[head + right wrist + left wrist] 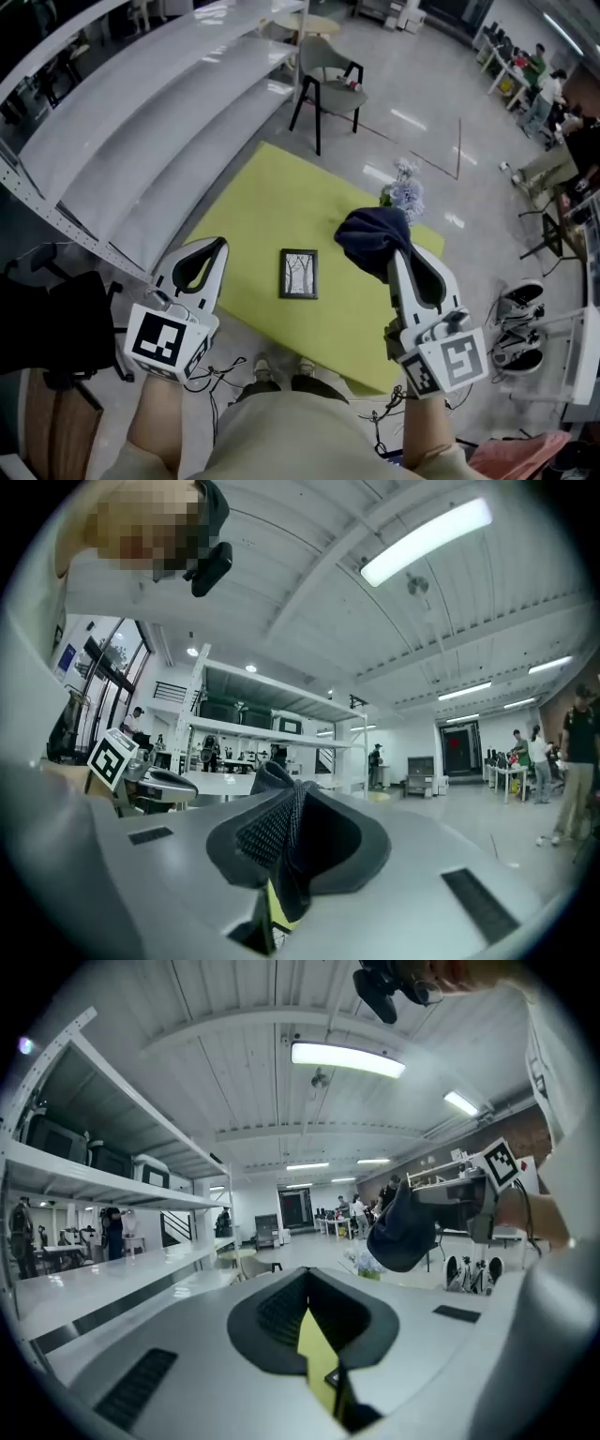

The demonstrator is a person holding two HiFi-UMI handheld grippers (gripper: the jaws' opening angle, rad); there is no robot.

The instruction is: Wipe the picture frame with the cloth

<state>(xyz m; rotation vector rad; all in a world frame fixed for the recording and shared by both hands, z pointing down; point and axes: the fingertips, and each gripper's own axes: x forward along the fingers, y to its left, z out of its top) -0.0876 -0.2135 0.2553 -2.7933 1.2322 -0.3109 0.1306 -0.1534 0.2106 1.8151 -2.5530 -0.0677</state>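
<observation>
Head view: the picture frame (299, 274) lies flat on the yellow table (253, 202). The left gripper (208, 255) hangs to the left of the frame. The right gripper (401, 262) is to the frame's right and carries the dark cloth (373, 239). Left gripper view: its 2 jaws are together with nothing between them. Right gripper view: its 2 jaws are clamped on the cloth. The step in hand appears to be the approach. Next, the cloth needs lowering onto the frame, perhaps with the left gripper steadying it.

Your L gripper (217, 246) jaws together, empty; R gripper (401, 261) level w/ it, jaws tight on cloth (370, 236).
</observation>
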